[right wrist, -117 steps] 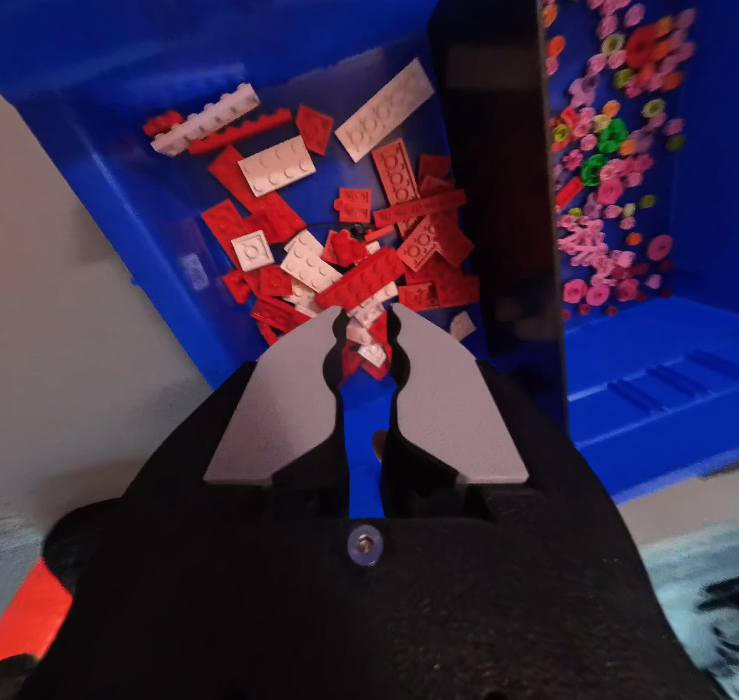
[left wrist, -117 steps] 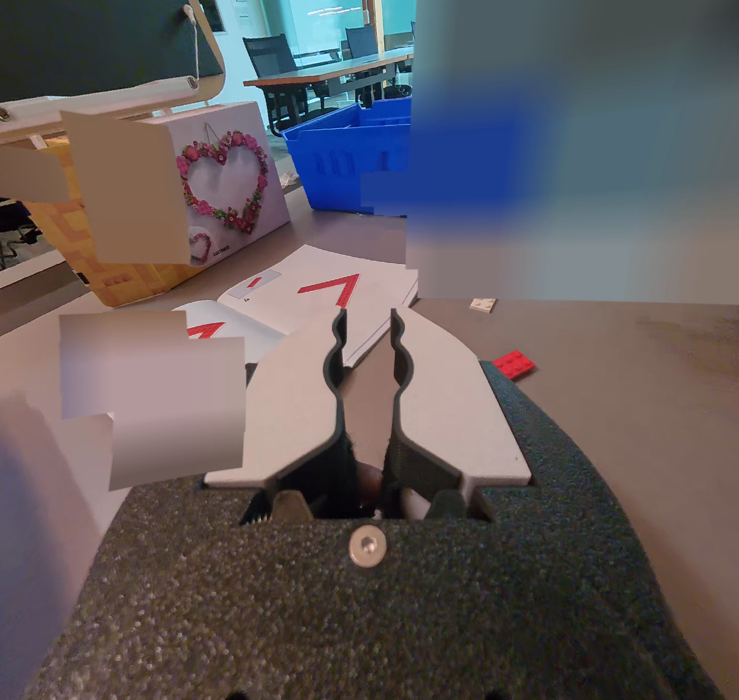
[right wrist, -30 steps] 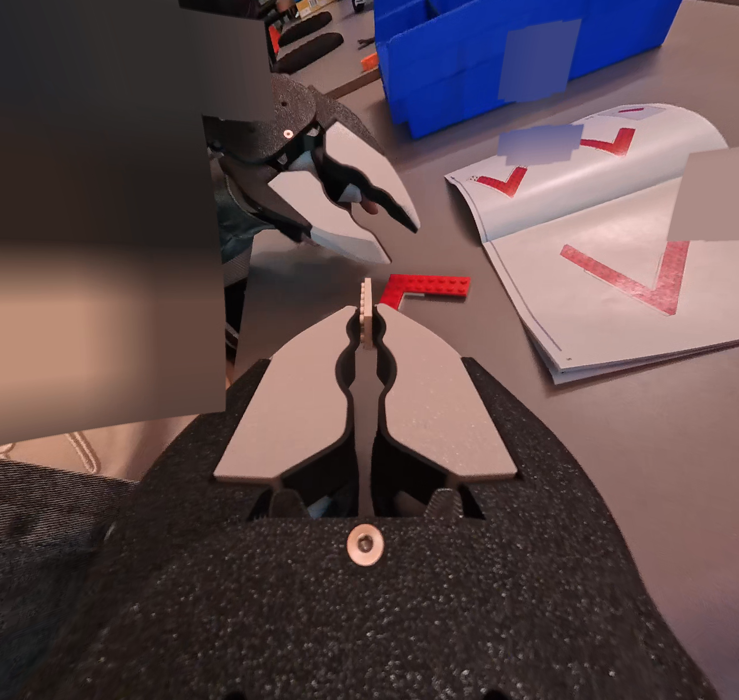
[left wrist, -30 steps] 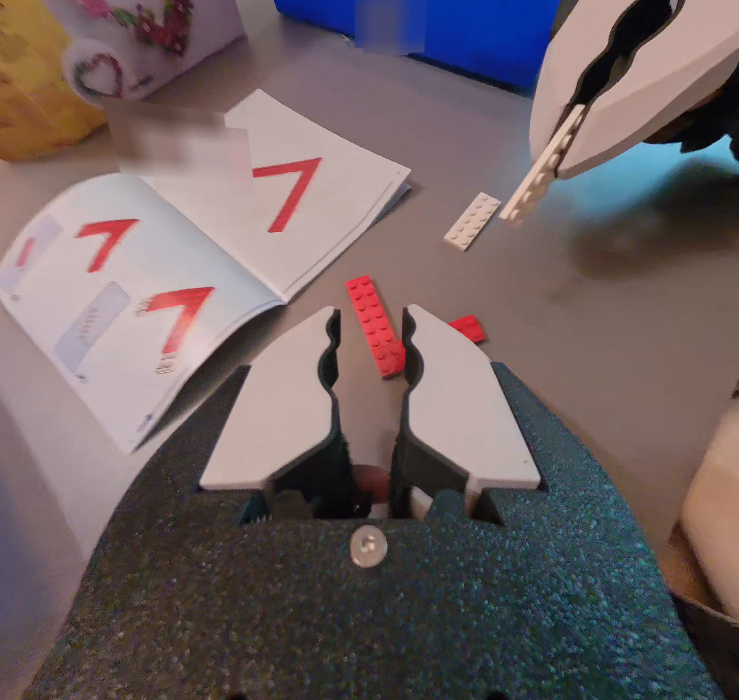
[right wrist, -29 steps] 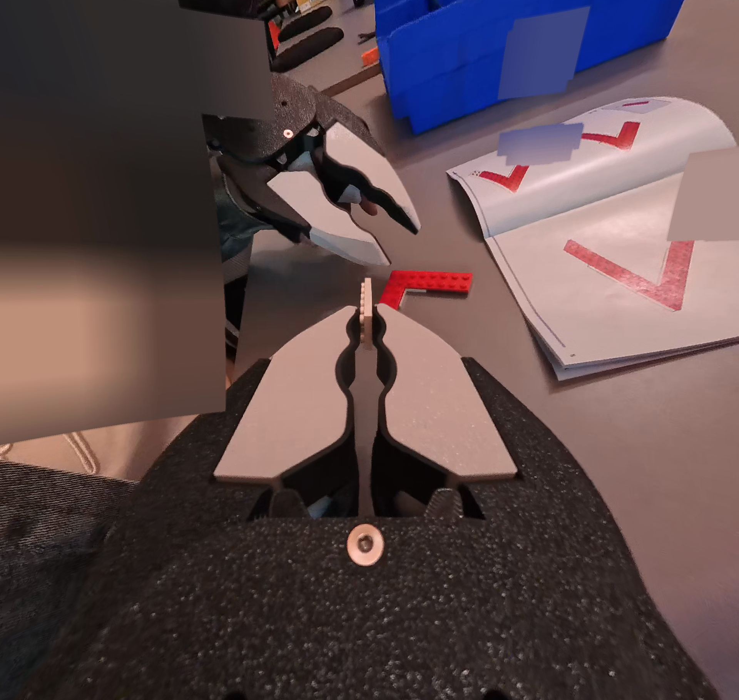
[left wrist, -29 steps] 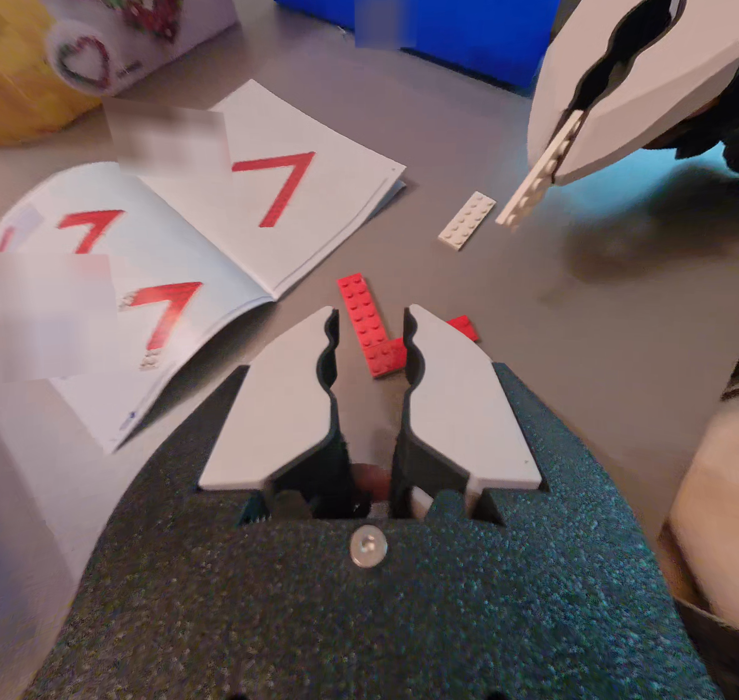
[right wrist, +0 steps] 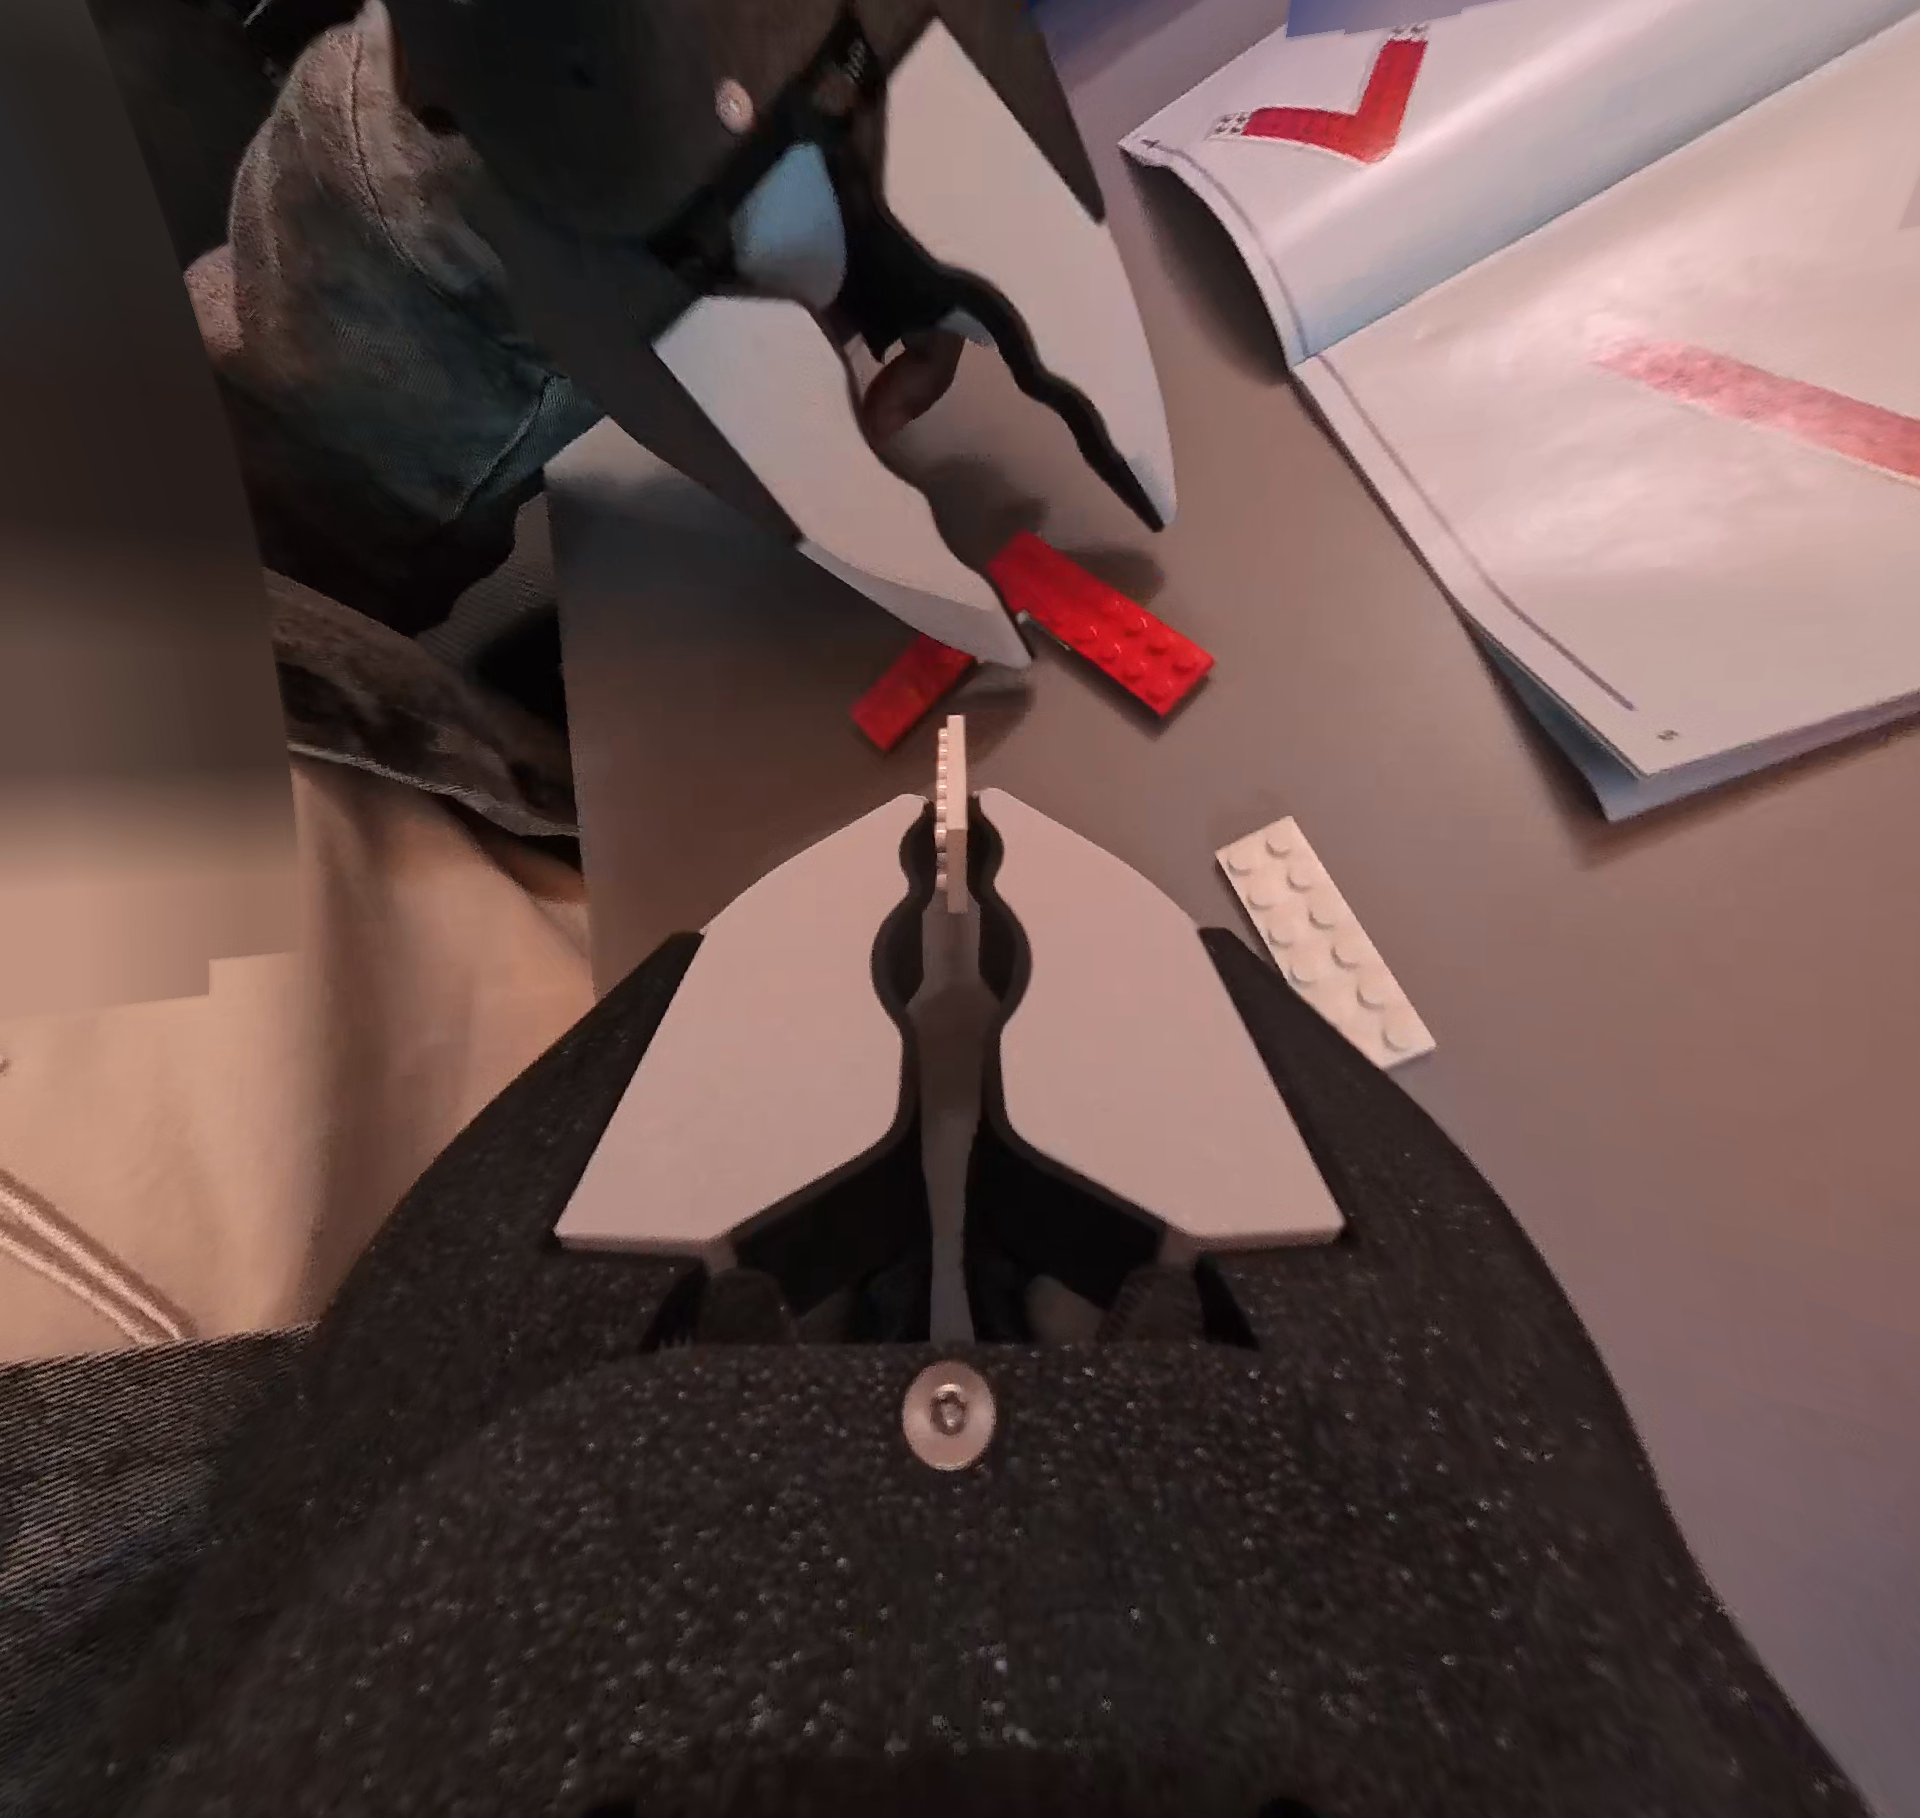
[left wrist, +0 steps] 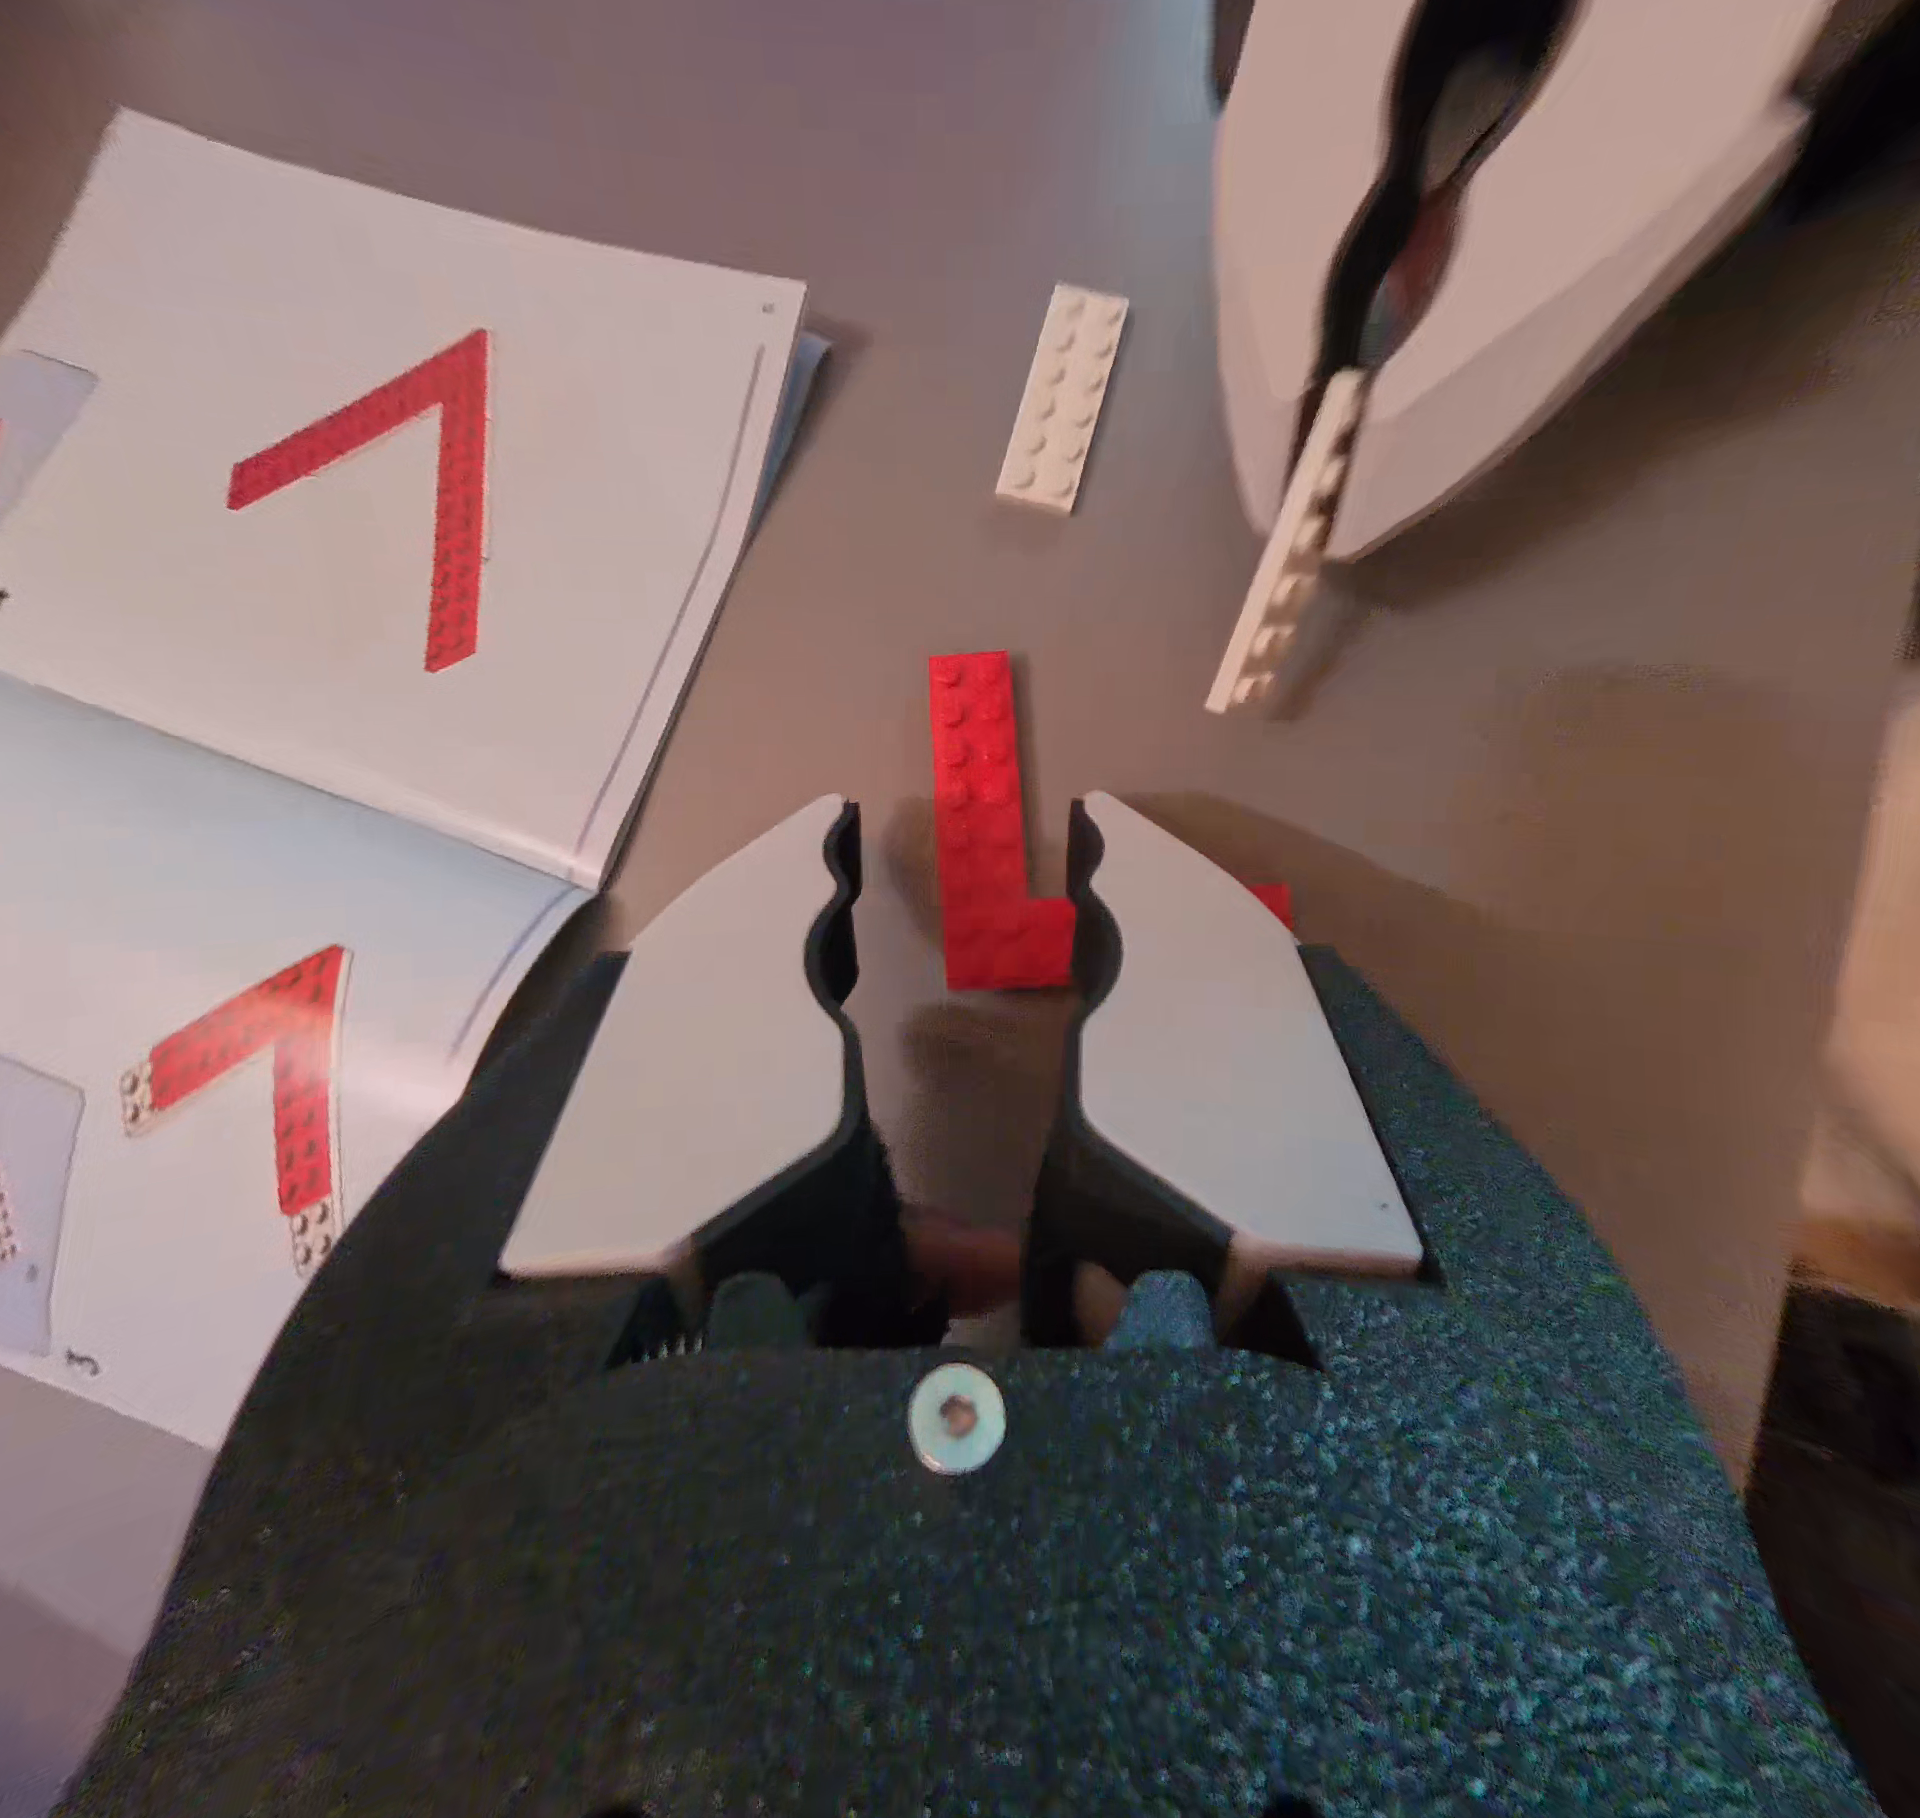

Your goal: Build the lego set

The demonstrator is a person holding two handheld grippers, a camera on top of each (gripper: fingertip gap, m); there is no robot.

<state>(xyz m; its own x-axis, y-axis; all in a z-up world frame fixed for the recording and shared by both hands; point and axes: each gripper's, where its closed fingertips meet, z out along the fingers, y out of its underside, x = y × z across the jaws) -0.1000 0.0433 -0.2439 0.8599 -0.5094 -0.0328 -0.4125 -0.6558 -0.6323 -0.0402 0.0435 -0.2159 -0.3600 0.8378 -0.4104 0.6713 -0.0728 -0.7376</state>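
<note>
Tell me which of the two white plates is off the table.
The white plate clamped in the right gripper; the other white plate lies flat by the booklet.

My left tongs now sit lower and closer over the red L, fingers straddling its corner, wider apart than a second ago. My right tongs have carried the white plate out of the bin and nearer the L, edge-on above the counter.
</note>
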